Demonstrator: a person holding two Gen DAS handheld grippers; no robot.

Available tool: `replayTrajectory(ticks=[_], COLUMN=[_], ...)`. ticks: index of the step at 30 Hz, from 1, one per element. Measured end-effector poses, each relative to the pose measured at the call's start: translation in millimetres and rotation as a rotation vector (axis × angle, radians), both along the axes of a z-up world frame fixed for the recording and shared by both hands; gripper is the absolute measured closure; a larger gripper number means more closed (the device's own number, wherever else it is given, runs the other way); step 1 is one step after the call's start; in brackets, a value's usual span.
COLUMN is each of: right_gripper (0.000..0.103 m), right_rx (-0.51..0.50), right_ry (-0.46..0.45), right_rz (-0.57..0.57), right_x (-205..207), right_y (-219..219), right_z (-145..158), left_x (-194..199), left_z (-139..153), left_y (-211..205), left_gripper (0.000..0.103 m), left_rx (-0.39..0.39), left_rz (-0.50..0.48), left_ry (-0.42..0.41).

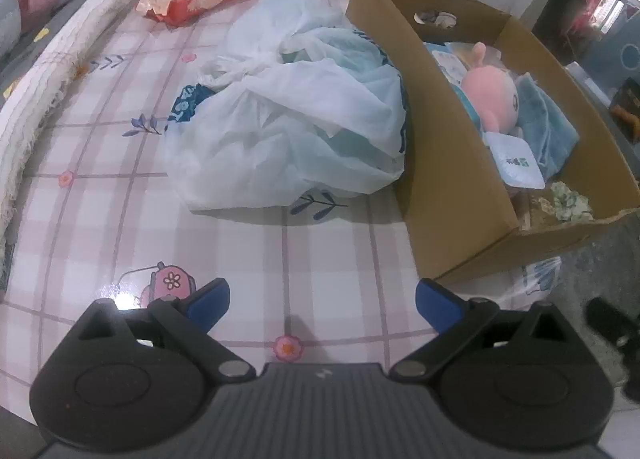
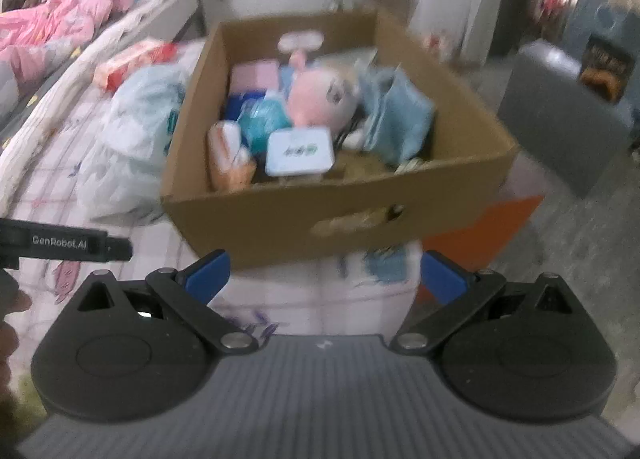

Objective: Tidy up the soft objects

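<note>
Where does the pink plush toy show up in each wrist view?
Left wrist: pink plush toy at right, inside the cardboard box.
Right wrist: upper centre, in the same box.
Shared landmark: white plastic bag beside the box.

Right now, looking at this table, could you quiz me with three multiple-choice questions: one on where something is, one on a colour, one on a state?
1. Where is the pink plush toy?
A. inside the cardboard box
B. on the floor
C. under the white plastic bag

2. What colour are the pads of the left gripper?
A. red
B. blue
C. green

3. How do the jaws of the right gripper stand?
A. shut on a towel
B. shut on nothing
C. open, empty

Answers: 1 A, it lies among the box's contents; 2 B, both pads show blue; 3 C, a wide gap, nothing between.
</note>
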State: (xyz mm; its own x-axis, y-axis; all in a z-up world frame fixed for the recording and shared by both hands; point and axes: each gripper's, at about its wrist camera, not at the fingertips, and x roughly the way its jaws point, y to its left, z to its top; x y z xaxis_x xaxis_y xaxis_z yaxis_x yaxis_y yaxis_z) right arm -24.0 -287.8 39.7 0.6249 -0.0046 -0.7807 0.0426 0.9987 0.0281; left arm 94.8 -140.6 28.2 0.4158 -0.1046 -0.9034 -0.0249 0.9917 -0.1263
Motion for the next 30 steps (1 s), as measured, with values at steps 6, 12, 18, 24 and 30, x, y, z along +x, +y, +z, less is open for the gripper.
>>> replayTrajectory(ticks=[6, 12, 18, 24, 30], right_gripper=[0.001, 0.001, 0.001, 0.001, 0.001], right_rx=[0.048, 0.051, 0.062, 0.043, 0.032], right_ry=[0.059, 0.088, 0.095, 0.105, 0.102], right_rz=[0.055, 0.083, 0.092, 0.106, 0.118], right_x=[11.8, 18.0, 24.6, 29.7, 33.0], right_y=[7.0, 11.7, 12.0, 16.2, 20.3], right_z=[0.0, 2.0, -0.1, -1.2, -0.5], left_x=[4.3, 7.1, 10.1, 10.1, 9.8], left_z=[6.1, 8.2, 6.6, 5.0, 1.6], left_y=[-1.3, -0.5, 1.4, 0.3, -0.1], left_gripper=[0.003, 0.003, 0.003, 0.003, 0.003], left_rx=[0.008, 0.000, 0.007, 0.019, 0.034], left_rz=[0.004, 0.020, 0.030, 0.031, 0.033], left_ry=[-0.006, -0.003, 0.001, 0.006, 0.011])
